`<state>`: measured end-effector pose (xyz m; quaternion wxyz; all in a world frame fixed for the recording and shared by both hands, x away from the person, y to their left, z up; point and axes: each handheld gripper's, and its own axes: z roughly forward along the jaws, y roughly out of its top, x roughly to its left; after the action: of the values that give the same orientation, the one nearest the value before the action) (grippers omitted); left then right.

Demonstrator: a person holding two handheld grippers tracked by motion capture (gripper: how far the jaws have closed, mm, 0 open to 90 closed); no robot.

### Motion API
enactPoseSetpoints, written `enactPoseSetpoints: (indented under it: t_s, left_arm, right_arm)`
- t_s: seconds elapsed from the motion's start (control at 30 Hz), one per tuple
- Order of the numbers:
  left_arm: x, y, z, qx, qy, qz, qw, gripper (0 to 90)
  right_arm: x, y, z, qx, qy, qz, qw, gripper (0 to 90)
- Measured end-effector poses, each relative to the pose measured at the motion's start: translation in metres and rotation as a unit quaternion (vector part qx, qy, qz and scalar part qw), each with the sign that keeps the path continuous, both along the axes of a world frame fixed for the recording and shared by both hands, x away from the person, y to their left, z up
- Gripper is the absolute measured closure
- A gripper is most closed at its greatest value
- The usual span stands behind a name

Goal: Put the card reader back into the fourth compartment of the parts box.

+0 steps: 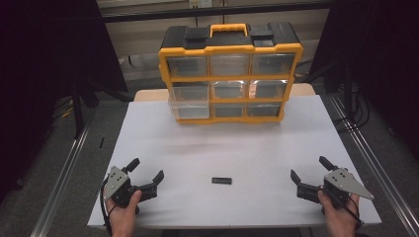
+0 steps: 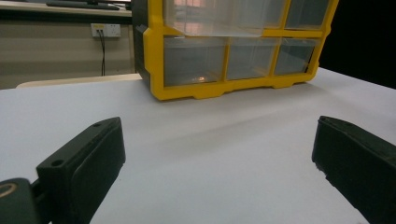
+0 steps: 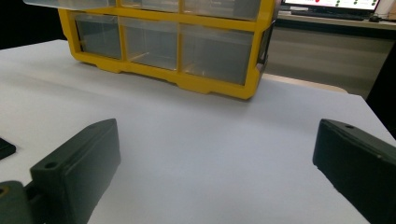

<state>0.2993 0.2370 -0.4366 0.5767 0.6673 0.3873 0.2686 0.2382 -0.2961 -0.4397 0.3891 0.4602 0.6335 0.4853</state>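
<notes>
- So there's a white table (image 1: 148,148) with a yellow-and-black drawer organizer (image 1: 230,74) parked at the far end, carry handle on top, three rows of three clear drawers.
- One drawer, the middle row's left one (image 1: 190,94), is pulled out a bit toward the person; the rest sit flush as far as I can see.
- The thing nearest the grippers is a small flat black rectangular block (image 1: 222,180) lying flat on the table near the front edge, roughly midway between the two hands and well apart from the organizer. Can't tell what it actually is, too small.
- Left gripper (image 1: 146,175) sits at the near left corner, held in the person's left hand (image 1: 123,212), jaws spread wide with nothing between them, just bare table. In the left gripper view they're far apart and pointed at the organizer's lower rows.
- Right gripper (image 1: 310,171) is at the near right corner in the right hand (image 1: 338,212), grey three-cornered plate on top. Its jaws are also wide apart and hold nothing.
- In the right gripper view the block (image 3: 5,148) just peeks in at the left edge, beside the jaw, not touching.
- Neither gripper touches the block or the organizer.
</notes>
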Motion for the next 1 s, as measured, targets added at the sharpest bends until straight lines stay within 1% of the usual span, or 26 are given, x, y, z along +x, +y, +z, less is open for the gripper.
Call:
enactPoseSetpoints:
  t_s: [0.07, 0.13, 0.17, 0.2, 0.23, 0.27, 0.3, 0.33, 0.4, 0.43, 0.47, 0.53, 0.6, 0.63, 0.67, 0.7, 0.73, 0.77, 0.83, 0.87, 0.97, 1.0]
  left_arm:
    - [0.001, 0.001, 0.001, -0.004, 0.004, -0.004, 1.0, 2.6]
    - [0.002, 0.002, 0.003, 0.001, 0.004, -0.024, 0.9997, 1.5]
    - [0.002, 0.002, 0.004, 0.004, 0.002, -0.026, 0.9996, 1.1]
    - [0.002, 0.001, 0.006, 0.003, 0.002, -0.023, 0.9997, 1.1]
    - [0.003, 0.002, 0.006, 0.007, 0.006, -0.027, 0.9996, 1.5]
    - [0.004, 0.002, 0.006, -0.005, 0.021, -0.038, 0.999, 1.7]
    - [0.004, 0.002, 0.006, -0.005, 0.021, -0.038, 0.999, 1.7]
    - [0.005, 0.002, 0.007, 0.004, 0.028, -0.048, 0.9984, 1.7]
    - [0.006, 0.001, 0.007, 0.007, 0.039, -0.057, 0.9976, 1.8]
    - [0.009, 0.001, 0.008, 0.007, 0.051, -0.076, 0.9958, 1.8]
    - [0.009, 0.0, 0.008, 0.01, 0.055, -0.083, 0.995, 1.8]
    - [0.01, -0.002, 0.008, 0.012, 0.056, -0.086, 0.9947, 1.9]
    - [0.01, -0.005, 0.007, 0.018, 0.062, -0.098, 0.9931, 2.7]
    - [0.011, -0.009, 0.008, 0.027, 0.071, -0.118, 0.9902, 3.8]
    - [0.011, -0.011, 0.008, 0.035, 0.068, -0.119, 0.9899, 3.8]
    - [0.011, -0.011, 0.008, 0.035, 0.068, -0.119, 0.9899, 3.9]
    - [0.011, -0.013, 0.009, 0.046, 0.065, -0.118, 0.9898, 3.9]
    - [0.012, -0.014, 0.009, 0.049, 0.064, -0.123, 0.9892, 4.3]
    - [0.014, -0.016, 0.009, 0.044, 0.071, -0.131, 0.9878, 5.1]
    - [0.015, -0.016, 0.009, 0.054, 0.073, -0.137, 0.9864, 5.1]
    - [0.018, -0.02, 0.008, 0.061, 0.08, -0.149, 0.9838, 5.2]
    - [0.019, -0.021, 0.008, 0.067, 0.083, -0.157, 0.9819, 5.3]
  right_arm:
    - [0.0, -0.001, 0.0, -0.001, -0.001, 0.0, 1.0, 0.7]
    - [-0.001, -0.001, 0.0, 0.003, -0.001, 0.002, 1.0, 0.6]
    - [-0.001, -0.001, 0.0, 0.004, -0.002, 0.003, 1.0, 0.5]
    - [-0.001, -0.001, 0.0, 0.004, 0.0, 0.002, 1.0, 0.6]
    - [-0.001, -0.001, 0.0, 0.005, 0.002, 0.004, 1.0, 0.9]
    - [0.0, -0.001, -0.001, 0.008, 0.003, 0.005, 1.0, 0.9]
    - [0.0, -0.001, -0.001, 0.009, 0.003, 0.005, 0.9999, 1.0]
    - [0.0, -0.001, -0.001, 0.009, 0.003, 0.005, 0.9999, 1.0]
    - [0.0, -0.002, -0.002, 0.013, 0.004, 0.009, 0.9999, 1.0]
    - [0.0, -0.003, -0.002, 0.013, 0.004, 0.009, 0.9999, 0.9]
    - [-0.001, -0.003, -0.002, 0.014, 0.005, 0.01, 0.9998, 1.0]
    - [0.0, -0.003, -0.002, 0.015, 0.006, 0.011, 0.9998, 1.0]
    - [0.0, -0.002, -0.002, 0.017, 0.007, 0.015, 0.9997, 1.0]
    - [-0.001, 0.0, -0.001, 0.015, 0.004, 0.016, 0.9997, 1.0]
    - [-0.001, 0.0, 0.0, 0.014, 0.002, 0.017, 0.9998, 1.1]
    - [-0.001, 0.0, 0.0, 0.014, 0.002, 0.017, 0.9998, 1.1]
    - [-0.002, 0.001, 0.0, 0.015, 0.001, 0.018, 0.9997, 1.1]
    - [-0.001, 0.002, 0.0, 0.013, -0.001, 0.019, 0.9997, 1.1]
    - [-0.002, 0.002, 0.001, 0.013, -0.001, 0.019, 0.9997, 1.1]
    - [-0.002, 0.002, 0.001, 0.012, -0.002, 0.018, 0.9997, 1.1]
    - [-0.001, 0.003, 0.001, 0.011, -0.002, 0.019, 0.9998, 1.2]
    - [-0.001, 0.003, 0.001, 0.01, -0.002, 0.018, 0.9998, 1.1]
